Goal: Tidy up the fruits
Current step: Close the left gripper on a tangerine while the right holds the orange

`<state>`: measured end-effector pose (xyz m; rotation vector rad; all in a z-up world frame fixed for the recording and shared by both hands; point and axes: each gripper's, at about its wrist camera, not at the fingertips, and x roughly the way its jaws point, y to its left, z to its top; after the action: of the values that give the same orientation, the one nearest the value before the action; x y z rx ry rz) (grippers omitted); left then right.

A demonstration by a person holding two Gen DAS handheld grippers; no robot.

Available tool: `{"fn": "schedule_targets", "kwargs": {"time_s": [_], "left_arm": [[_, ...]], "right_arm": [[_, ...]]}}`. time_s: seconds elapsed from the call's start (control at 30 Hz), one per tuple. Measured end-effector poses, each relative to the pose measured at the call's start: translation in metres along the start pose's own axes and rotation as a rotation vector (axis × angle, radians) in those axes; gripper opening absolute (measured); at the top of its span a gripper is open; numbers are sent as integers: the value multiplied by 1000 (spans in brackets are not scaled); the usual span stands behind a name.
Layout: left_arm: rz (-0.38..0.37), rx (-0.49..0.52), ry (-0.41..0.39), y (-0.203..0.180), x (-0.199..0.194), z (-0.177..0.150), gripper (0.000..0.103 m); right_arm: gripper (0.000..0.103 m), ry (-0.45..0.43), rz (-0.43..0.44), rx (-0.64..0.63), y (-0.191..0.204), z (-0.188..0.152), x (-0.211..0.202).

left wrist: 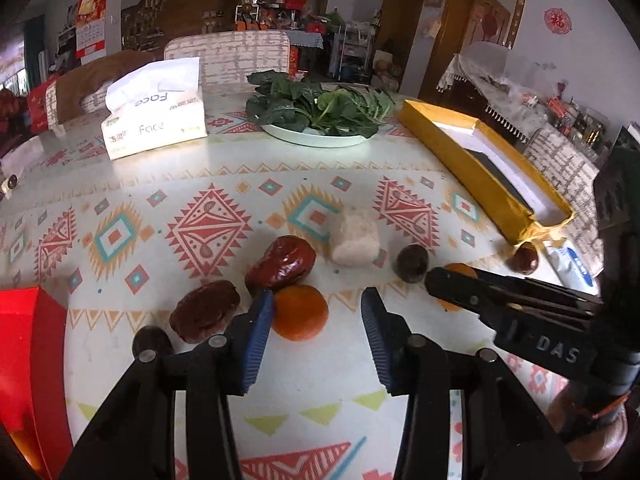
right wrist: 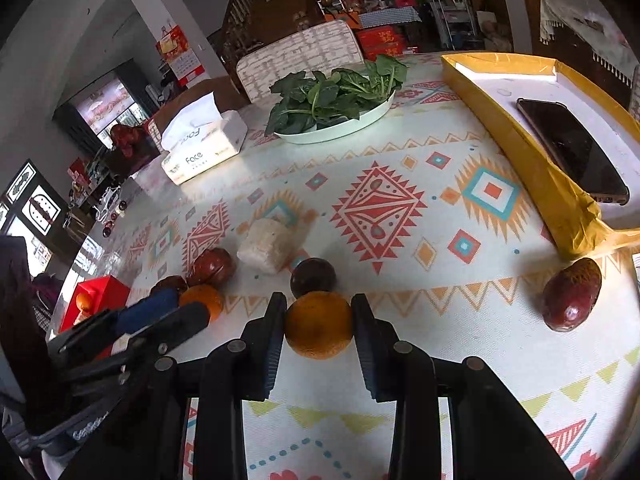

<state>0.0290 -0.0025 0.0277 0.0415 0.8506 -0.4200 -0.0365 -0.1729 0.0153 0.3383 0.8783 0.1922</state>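
Note:
My left gripper (left wrist: 318, 312) is open, its fingers on either side of a small orange (left wrist: 299, 312) that lies on the patterned tablecloth, touching the left pad. Two red dates (left wrist: 280, 266) (left wrist: 205, 309) lie just left of and behind it. My right gripper (right wrist: 319, 322) is shut on a second orange (right wrist: 319, 325) low over the table; it shows in the left wrist view (left wrist: 440, 280) too. A dark round fruit (right wrist: 313, 276) sits right behind that orange. Another red date (right wrist: 572, 294) lies to the right. A red box (left wrist: 28, 364) stands at the left.
A pale rice-cake block (left wrist: 354, 240) lies behind the fruits. A yellow tray (right wrist: 532, 160) with a phone (right wrist: 572, 148) is at the right. A plate of greens (left wrist: 320, 110) and a tissue box (left wrist: 154, 120) stand at the back.

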Motion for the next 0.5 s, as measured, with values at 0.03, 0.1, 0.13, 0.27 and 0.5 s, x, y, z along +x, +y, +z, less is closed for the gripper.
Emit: {"fn": "schedule_targets", "kwargs": {"time_s": [0.03,0.1,0.13,0.27,0.5], "left_arm": [[18,10,4,0,2,-1,44],[39,15,16,0,6,-3,44],[51,17,22,1,8,-5,42],[74,10,17,5,7,-8,31],[48,-60,-40,12,-26,-19,31]], "right_arm": [[36,1,0,-2,0,0,0],[36,2,0,-4,1,-1,1],[36,3,0,-3,1,-1,1],[37,-2,-7,-2,1,-1,1],[36,0,9,-1,1,-1,3]]}}
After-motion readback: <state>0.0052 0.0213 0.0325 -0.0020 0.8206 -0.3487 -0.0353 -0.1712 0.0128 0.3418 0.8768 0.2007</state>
